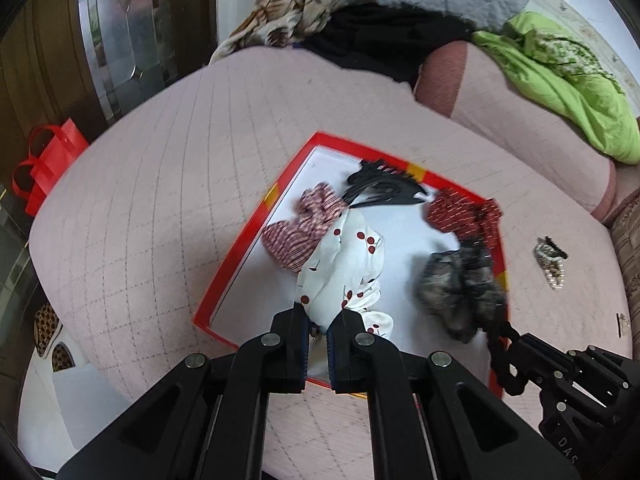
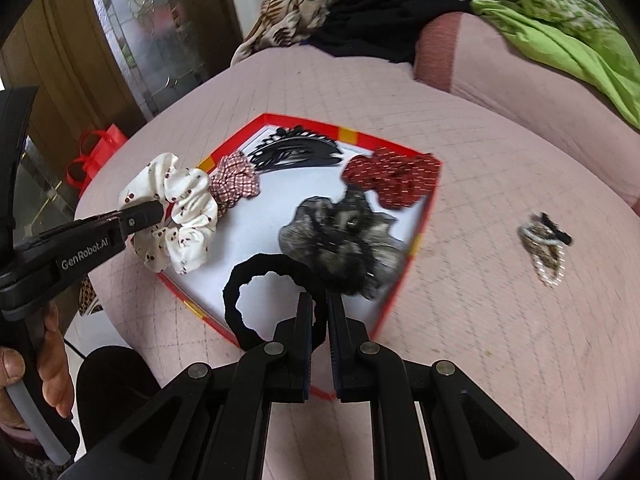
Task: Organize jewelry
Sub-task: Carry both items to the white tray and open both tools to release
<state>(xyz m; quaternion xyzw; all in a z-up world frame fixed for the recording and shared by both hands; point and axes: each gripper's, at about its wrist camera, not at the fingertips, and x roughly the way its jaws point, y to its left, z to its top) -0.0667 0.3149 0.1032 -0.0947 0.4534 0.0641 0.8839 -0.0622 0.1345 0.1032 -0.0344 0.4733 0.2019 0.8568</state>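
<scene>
- Pink quilted sofa seat (image 2: 500, 300) carries a red box lid (image 2: 434, 196) serving as the tray.
- Left gripper (image 2: 160, 212): jaws clamped on the white cherry scrunchie (image 2: 188, 216), at the tray's left edge; it may drop outside.
- Right gripper (image 2: 320, 312): jaws pinch the black hair tie (image 2: 240, 280) over the tray's near edge; a thin hold could slip.
- Fuzzy grey scrunchie (image 2: 340, 236) crowds the landing spot.
- Beaded clip (image 2: 544, 244) lies outside, well apart.

A: Left gripper (image 1: 317, 322) is clamping the white cherry-print scrunchie (image 1: 344, 272) over the red-rimmed box (image 1: 240, 256).
B: Right gripper (image 1: 505, 334)?
A: Sitting at 4 o'clock, gripping a black band (image 1: 500, 356). Beaded clip (image 1: 552, 260) is lying outside at 3 o'clock.
</scene>
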